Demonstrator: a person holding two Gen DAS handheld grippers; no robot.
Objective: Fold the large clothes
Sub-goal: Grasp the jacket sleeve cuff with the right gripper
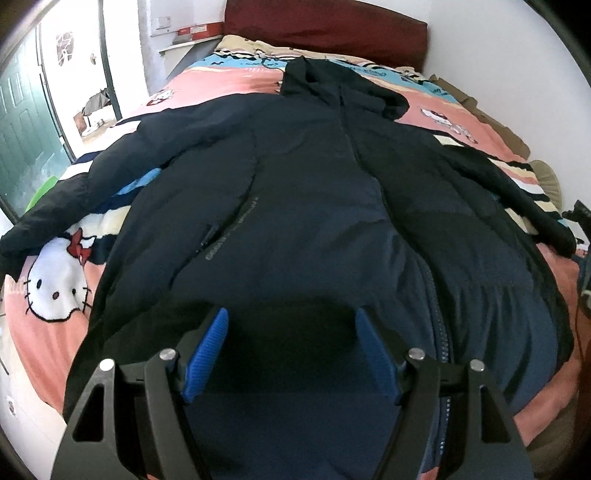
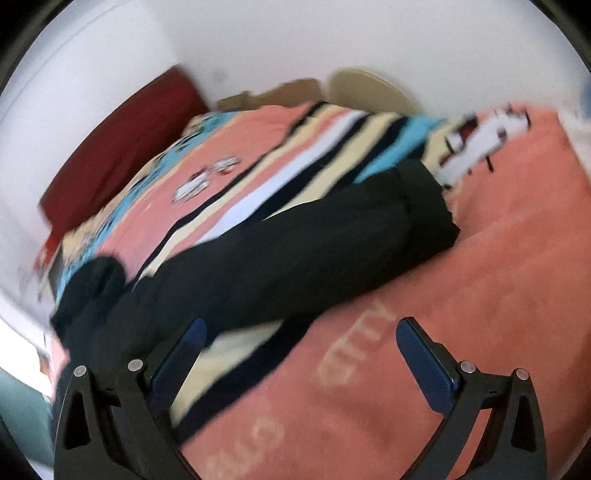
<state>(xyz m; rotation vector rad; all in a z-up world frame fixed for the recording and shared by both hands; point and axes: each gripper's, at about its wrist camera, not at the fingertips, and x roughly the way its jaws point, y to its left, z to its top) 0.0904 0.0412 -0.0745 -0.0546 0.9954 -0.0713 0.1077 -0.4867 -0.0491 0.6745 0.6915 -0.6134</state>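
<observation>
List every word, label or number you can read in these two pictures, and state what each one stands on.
"ITTY": pale letters on the pink bedspread, right wrist view.
A second pale word on the same bedspread, nearer the right tongs: too blurred to read.
Grey lettering along the pocket of the dark jacket, left wrist view: too small to read.
Red box on the shelf: print unreadable.

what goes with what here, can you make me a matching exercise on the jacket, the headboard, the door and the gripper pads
Things:
1. jacket
2. headboard
3. door
4. left gripper pads

Colours:
a. bright blue
b. dark red
c. dark navy
d. green

Pairs: 1-c, 2-b, 3-d, 4-a
</observation>
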